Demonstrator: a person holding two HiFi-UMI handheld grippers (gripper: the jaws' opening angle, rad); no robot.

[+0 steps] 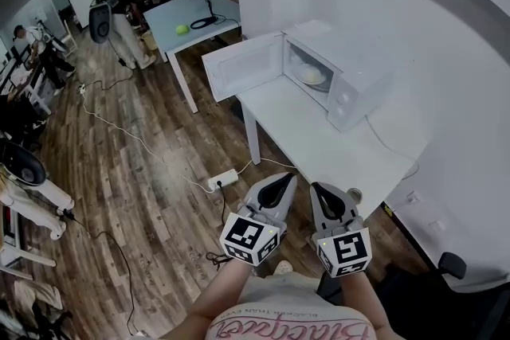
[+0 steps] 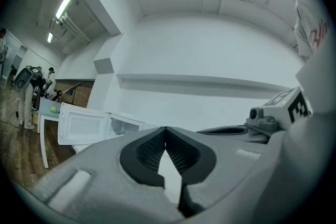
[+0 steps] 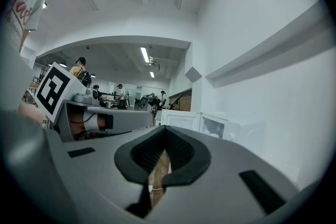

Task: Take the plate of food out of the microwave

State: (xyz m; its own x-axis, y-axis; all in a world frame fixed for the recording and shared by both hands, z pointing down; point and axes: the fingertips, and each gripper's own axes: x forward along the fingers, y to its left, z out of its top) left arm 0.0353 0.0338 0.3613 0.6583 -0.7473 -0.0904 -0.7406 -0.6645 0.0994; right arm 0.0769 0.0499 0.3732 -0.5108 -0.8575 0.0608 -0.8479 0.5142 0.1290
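A white microwave (image 1: 339,84) stands on the white table (image 1: 319,143) with its door (image 1: 243,64) swung open to the left. Inside it sits a pale plate of food (image 1: 309,76). Both grippers are held close to the person's body, well short of the table's near end. The left gripper (image 1: 284,179) is shut and empty, and so is the right gripper (image 1: 318,189). In the left gripper view the jaws (image 2: 166,131) meet at their tips, with the open door (image 2: 81,126) far off. In the right gripper view the shut jaws (image 3: 165,131) point toward the microwave (image 3: 223,126).
A power strip (image 1: 223,179) and cables lie on the wood floor left of the table. A second, blue-grey table (image 1: 195,18) behind carries a green ball (image 1: 182,29). People and equipment stand at far left. A white wall runs along the right.
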